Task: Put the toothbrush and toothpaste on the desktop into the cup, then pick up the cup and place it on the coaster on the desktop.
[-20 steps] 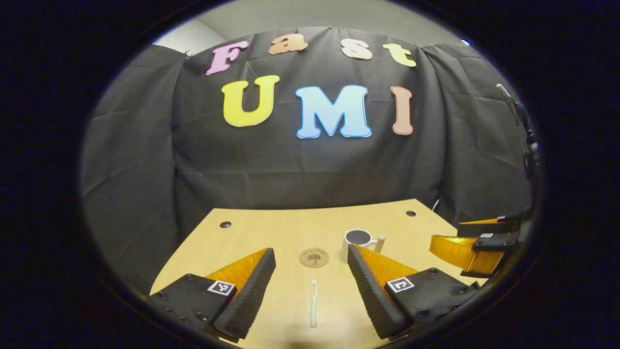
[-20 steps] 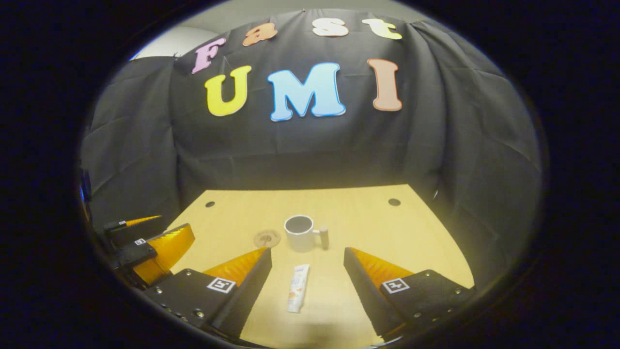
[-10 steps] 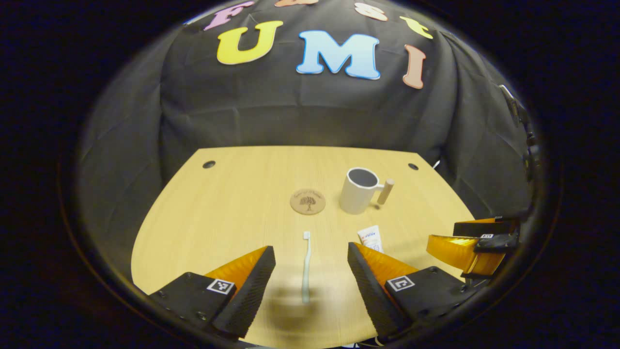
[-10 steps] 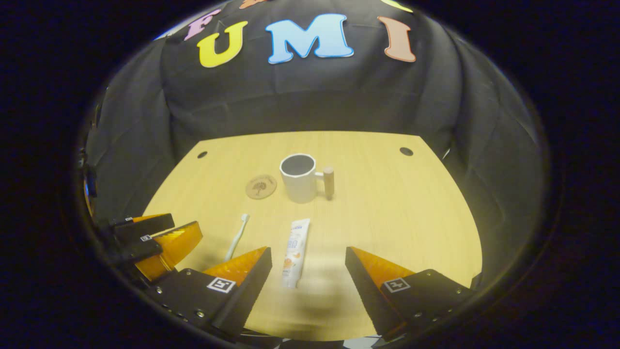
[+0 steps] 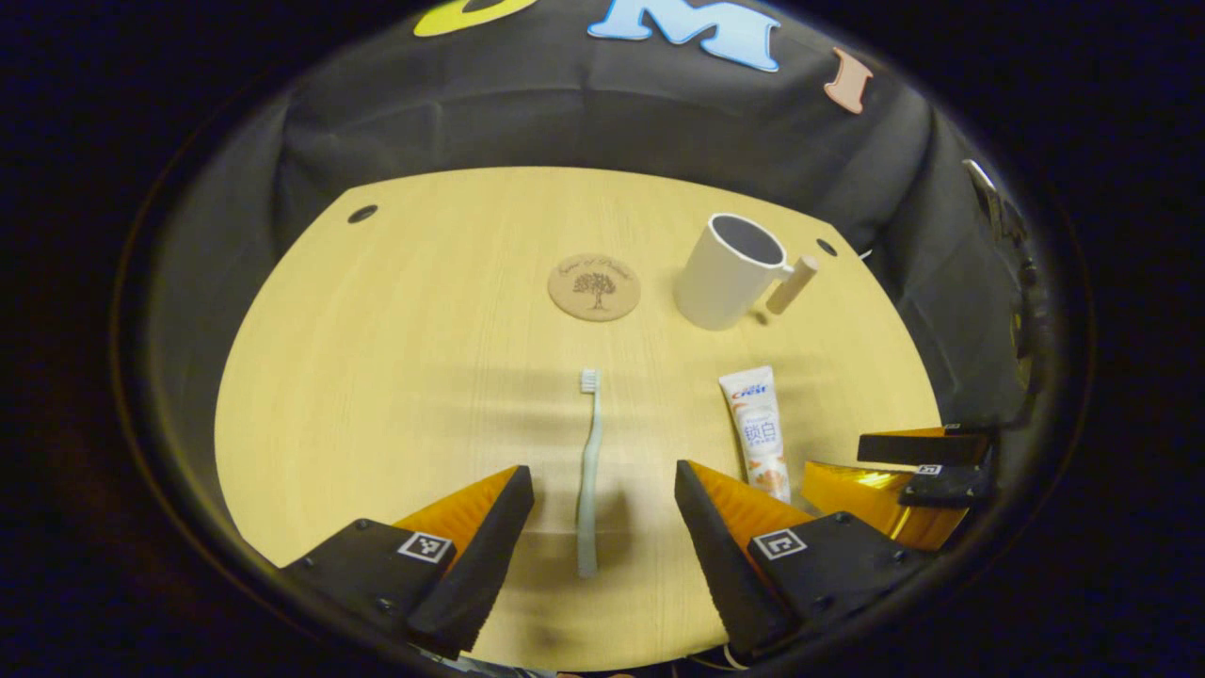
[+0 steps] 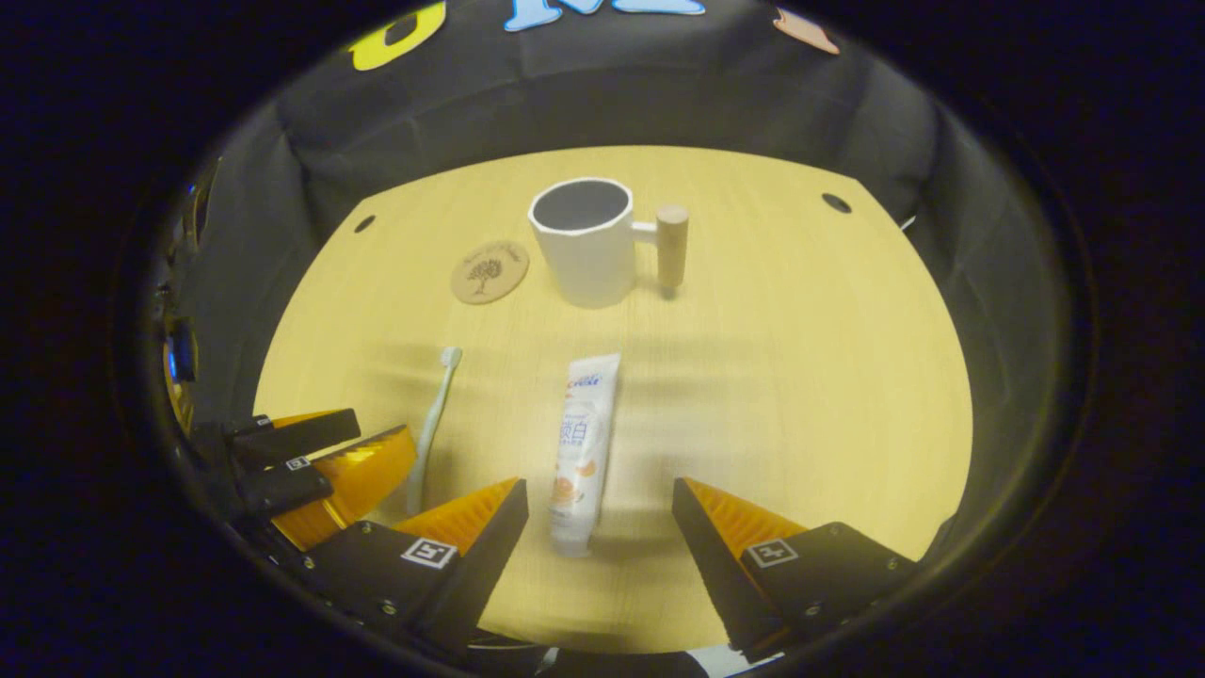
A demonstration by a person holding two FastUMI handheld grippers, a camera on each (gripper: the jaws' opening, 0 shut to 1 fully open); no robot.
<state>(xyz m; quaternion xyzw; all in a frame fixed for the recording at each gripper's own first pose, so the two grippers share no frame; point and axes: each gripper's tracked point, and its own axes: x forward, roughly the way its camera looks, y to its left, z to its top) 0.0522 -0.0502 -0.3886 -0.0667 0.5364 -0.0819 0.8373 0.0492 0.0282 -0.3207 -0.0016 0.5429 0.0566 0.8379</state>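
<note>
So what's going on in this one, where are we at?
Nothing is picked up yet. The left gripper is open, its fingers either side of the toothbrush lying flat on the desktop. The right gripper is open around the toothpaste. The cup stands empty beside the coaster, not on it.

Readable marks on the bench things

The toothpaste (image 5: pixel 758 428), lying just beside the toothbrush (image 5: pixel 588 471), carries a brand word and large characters, too blurred to read surely. The coaster (image 5: pixel 594 286), beyond the toothbrush, shows a tree emblem under an arc of tiny illegible script.
</note>
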